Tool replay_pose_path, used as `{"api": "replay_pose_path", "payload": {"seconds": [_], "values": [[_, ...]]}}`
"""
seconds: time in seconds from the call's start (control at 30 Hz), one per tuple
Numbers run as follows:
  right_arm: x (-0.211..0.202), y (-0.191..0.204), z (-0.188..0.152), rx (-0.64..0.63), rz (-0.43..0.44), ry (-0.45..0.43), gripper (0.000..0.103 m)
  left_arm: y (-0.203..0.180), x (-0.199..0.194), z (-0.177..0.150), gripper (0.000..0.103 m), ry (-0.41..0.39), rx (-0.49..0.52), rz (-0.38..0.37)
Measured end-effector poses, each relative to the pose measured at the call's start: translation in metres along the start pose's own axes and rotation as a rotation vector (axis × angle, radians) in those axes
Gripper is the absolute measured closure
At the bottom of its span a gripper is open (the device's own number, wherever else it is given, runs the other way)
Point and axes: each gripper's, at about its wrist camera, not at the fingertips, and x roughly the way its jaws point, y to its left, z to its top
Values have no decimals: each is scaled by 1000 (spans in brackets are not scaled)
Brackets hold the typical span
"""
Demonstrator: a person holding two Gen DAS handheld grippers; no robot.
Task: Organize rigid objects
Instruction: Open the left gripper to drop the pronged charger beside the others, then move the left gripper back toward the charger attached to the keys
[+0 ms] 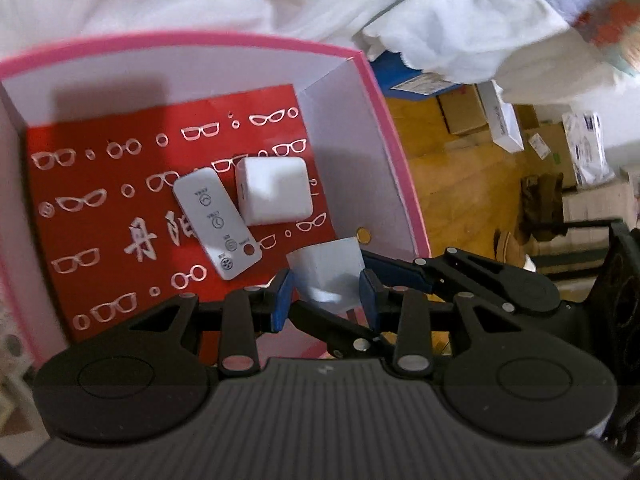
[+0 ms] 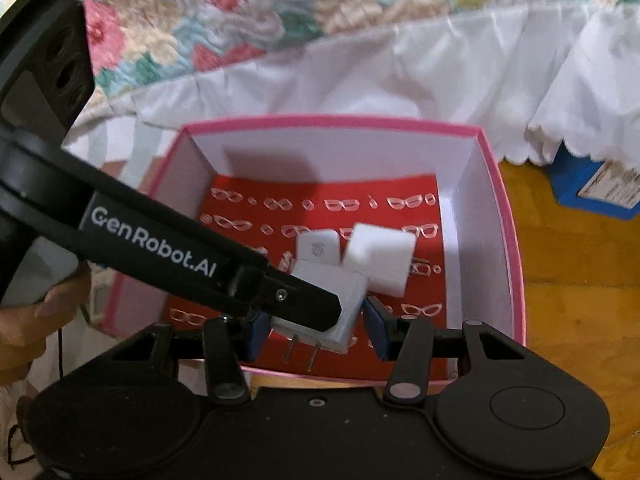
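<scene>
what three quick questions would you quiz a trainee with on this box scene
1. True or false: the remote lies outside the pink box.
2. What sits between the pads of the left tool? A. the remote B. a white plug adapter with two prongs C. a pair of glasses
3. How many white items lie loose on the red card lining the box?

Key: 1. False, it lies inside, on the red card. 2. B. 3. Two: the remote and a white cube beside it.
</scene>
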Motion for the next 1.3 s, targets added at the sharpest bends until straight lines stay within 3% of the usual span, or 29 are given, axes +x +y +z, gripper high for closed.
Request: {"api": "replay_pose_path", "payload": {"seconds": [0.13,0.47,0.5,0.53,0.57,0.6,0.77,0.93,1.1,1.3], "values": [[20,-13,6,-2,-9,89,48,10,26,8,68,39,-77,-1],[55,-12,2,-81,-70,221,49,26,68,5,67,96,-144,23],[57,-12,2,-87,-87,222,48,27,69,5,66,92,-145,23],[58,-12,2,-98,-106,214,41,25,67,3,63,86,-133,29],[57,-15,4,-107,-111,205,32,21,64,3,61,83,-101,52],[53,-17,2,-102,-95,188,31,16,57,2,59,76,-54,67],[9,-10,-15,-76,-32,-23,31,1,6,-4,58,24,111,113],[-35,26,-43,-108,-53,-245,31,3,-49,-16,58,-5,189,141],[-67,72,-52,-169,3,-315,31,2,-105,-42,58,-62,295,207],[-81,130,-38,-228,125,-346,31,14,-165,-74,58,-98,319,279]]}}
